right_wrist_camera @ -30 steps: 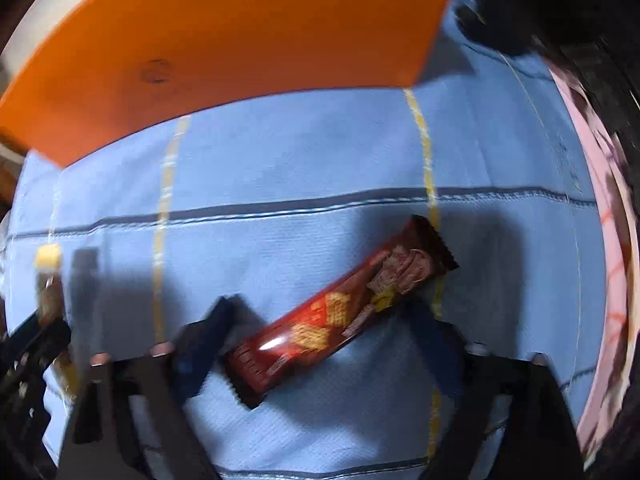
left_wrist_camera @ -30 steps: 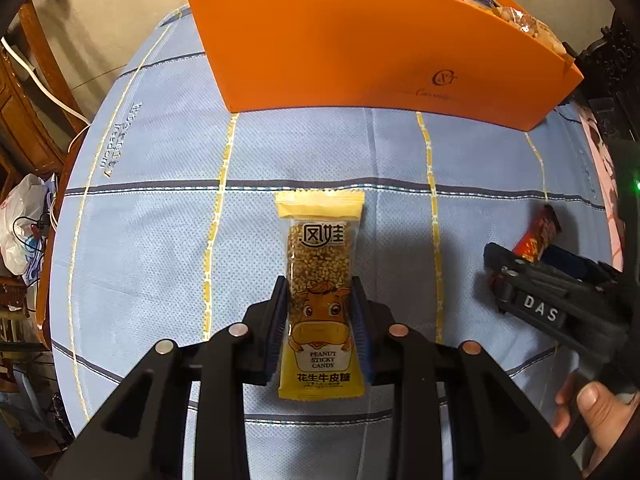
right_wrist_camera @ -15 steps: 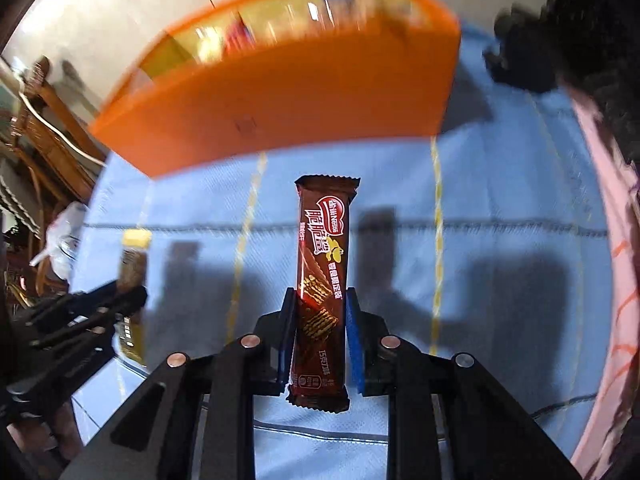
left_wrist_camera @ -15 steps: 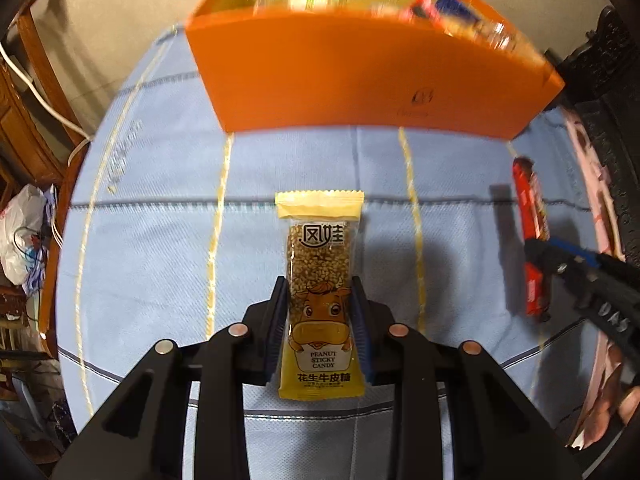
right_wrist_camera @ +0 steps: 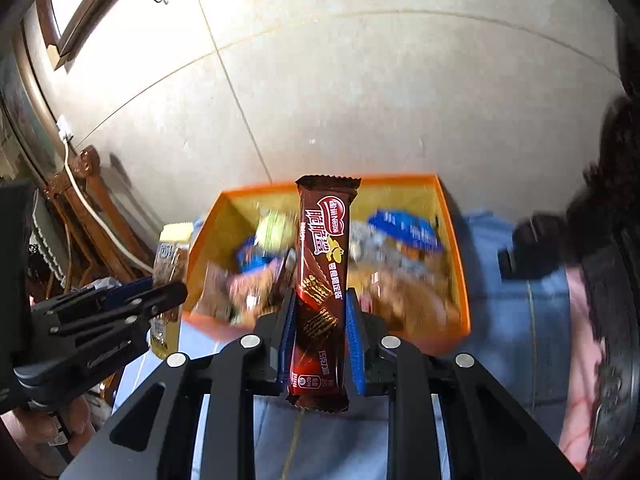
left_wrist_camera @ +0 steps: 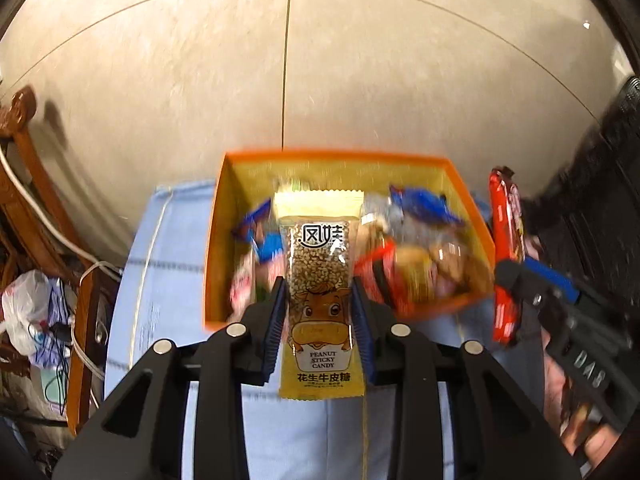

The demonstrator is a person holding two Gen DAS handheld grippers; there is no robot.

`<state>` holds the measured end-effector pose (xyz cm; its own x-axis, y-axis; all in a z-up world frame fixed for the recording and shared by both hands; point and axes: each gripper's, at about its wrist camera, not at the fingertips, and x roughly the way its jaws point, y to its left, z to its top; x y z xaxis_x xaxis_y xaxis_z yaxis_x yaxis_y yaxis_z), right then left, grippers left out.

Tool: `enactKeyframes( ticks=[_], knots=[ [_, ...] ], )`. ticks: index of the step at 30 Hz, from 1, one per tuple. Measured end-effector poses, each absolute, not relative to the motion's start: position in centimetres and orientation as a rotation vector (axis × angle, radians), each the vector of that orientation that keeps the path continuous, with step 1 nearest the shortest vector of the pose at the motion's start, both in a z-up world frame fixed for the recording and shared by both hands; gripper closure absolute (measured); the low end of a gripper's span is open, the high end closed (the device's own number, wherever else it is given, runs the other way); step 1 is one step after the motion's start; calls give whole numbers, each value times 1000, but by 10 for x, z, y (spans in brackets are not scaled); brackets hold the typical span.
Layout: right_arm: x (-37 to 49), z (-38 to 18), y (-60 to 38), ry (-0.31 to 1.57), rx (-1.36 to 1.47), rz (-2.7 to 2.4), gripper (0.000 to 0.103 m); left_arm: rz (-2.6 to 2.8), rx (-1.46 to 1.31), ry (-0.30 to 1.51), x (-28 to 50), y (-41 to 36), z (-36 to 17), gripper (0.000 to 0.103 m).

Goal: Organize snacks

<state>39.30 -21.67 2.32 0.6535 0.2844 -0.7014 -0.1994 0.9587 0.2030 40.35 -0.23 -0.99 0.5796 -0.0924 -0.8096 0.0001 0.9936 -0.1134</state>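
Note:
My left gripper (left_wrist_camera: 319, 322) is shut on a yellow peanut sticky candy bar (left_wrist_camera: 320, 276), held upright in the air in front of the orange box (left_wrist_camera: 248, 160). My right gripper (right_wrist_camera: 320, 322) is shut on a brown chocolate wafer bar (right_wrist_camera: 322, 280), also raised before the orange box (right_wrist_camera: 456, 264). The box holds several mixed snack packets. In the left wrist view the right gripper (left_wrist_camera: 536, 280) shows at the right with the wafer bar (left_wrist_camera: 506, 248). In the right wrist view the left gripper (right_wrist_camera: 160, 292) shows at the left with the candy bar (right_wrist_camera: 170, 256).
The box stands on a blue checked tablecloth (left_wrist_camera: 160, 280) against a beige tiled wall (left_wrist_camera: 280, 60). A wooden chair (left_wrist_camera: 24, 152) with a white cable and a plastic bag (left_wrist_camera: 28, 308) is at the left. Dark carved furniture (right_wrist_camera: 612, 240) is at the right.
Both grippers have lifted with their bars, from low over the cloth to above the box's rim, so its inside now shows. The right gripper closed on the wafer bar a second ago.

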Motion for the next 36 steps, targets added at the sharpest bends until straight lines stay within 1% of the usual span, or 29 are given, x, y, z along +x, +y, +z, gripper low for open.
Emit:
enactKeyframes(
  ticks=[3,5,6,7,8,9,10,11,16,22,24,26,28,32,36],
  knots=[
    [415,26,-206,806,102,253,79,-44,-119,956,435,-5,-8,69],
    [435,22,-204,828,100,237,77,-56,-137,959,451,-8,-9,59],
    [447,18,-204,844,107,234,68,-40,-134,956,456,-9,-9,35],
    [451,17,-205,854,107,227,59,-17,-128,947,459,-10,-8,13],
    [453,16,-205,862,95,202,47,32,-110,910,460,-9,-5,10],
    [454,16,-207,857,85,171,40,43,-98,884,458,-9,-2,10],
    [451,20,-210,827,86,170,39,41,-89,873,457,-9,-1,9],
    [447,22,-213,809,85,178,36,37,-83,873,455,-9,1,9],
    [422,25,-223,786,75,170,33,51,-53,857,439,-11,7,9],
    [380,27,-232,778,68,150,24,58,-20,833,401,-19,18,8],
    [368,25,-231,779,70,150,17,58,-9,833,383,-22,22,8],
    [354,25,-232,780,63,139,15,56,-7,830,369,-24,24,7],
    [342,25,-232,783,64,138,14,60,2,831,356,-27,25,4],
    [321,24,-231,792,52,132,5,61,-3,847,331,-29,24,4],
    [308,23,-230,804,43,139,5,65,-11,860,315,-28,23,4]
  ],
)
